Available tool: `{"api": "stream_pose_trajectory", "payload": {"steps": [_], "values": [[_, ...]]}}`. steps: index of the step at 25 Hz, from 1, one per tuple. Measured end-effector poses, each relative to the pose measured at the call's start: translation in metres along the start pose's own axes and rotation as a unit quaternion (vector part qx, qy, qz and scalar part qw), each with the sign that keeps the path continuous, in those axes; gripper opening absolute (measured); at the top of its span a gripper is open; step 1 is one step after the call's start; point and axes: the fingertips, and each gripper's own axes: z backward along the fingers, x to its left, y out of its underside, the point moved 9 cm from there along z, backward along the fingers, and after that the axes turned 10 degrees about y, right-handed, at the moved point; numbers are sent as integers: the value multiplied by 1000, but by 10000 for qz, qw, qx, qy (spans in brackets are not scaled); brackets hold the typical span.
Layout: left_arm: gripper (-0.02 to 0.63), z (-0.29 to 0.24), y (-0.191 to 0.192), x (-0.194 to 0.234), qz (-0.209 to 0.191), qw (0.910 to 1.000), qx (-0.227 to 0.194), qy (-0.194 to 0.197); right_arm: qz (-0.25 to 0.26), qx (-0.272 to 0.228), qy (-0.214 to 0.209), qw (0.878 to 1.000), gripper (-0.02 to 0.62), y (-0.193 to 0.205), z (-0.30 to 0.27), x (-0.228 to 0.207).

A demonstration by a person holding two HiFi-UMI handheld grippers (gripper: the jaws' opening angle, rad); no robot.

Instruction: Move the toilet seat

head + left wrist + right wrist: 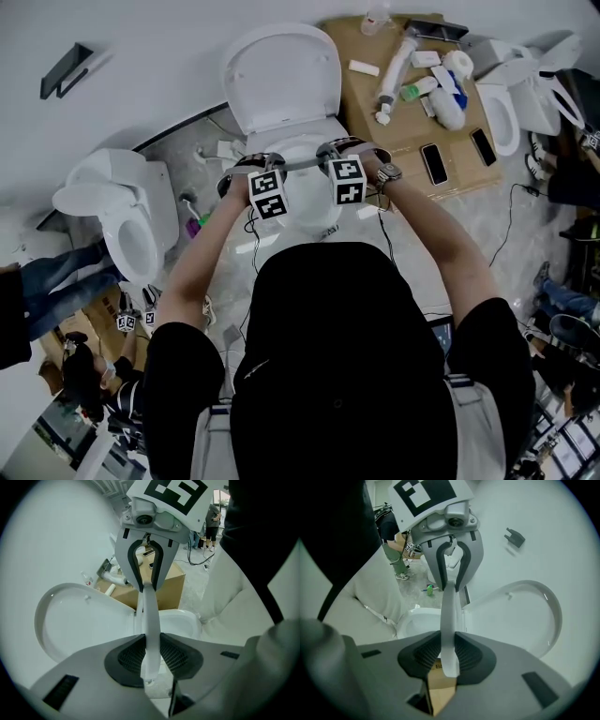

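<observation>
Two grippers, one toilet seat (302,163)
White toilet (281,127) stood at the wall, lid (281,75) up; the toilet seat hung edge-on over the bowl (183,623), left gripper (151,656) and right gripper (449,656) each clamped tight on its rim, facing each other.

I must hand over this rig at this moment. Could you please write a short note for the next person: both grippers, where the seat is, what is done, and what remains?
Left gripper: fingers shut on one side of the thin white plastic toilet seat.
Right gripper: fingers shut on the opposite side of the same seat.
Seat: held on edge, between the white ceramic bowl and the raised white oval lid, apart from the lid.
Done: both grips taken, seat tilted up off the bowl.
Left: swing it to its end position, probably against the lid, then open both grippers.
</observation>
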Motion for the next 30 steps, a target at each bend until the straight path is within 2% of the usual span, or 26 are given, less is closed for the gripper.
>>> {"api": "stream_pose_trajectory", "payload": {"steps": [15, 30], "values": [[99, 21, 5, 68, 184, 9989, -208, -389, -288, 89, 377, 9988, 94, 2, -1, -72], [98, 31, 14, 119, 243, 9982, -288, -471, -436, 321, 754, 9957, 91, 2, -11, -122]]}}
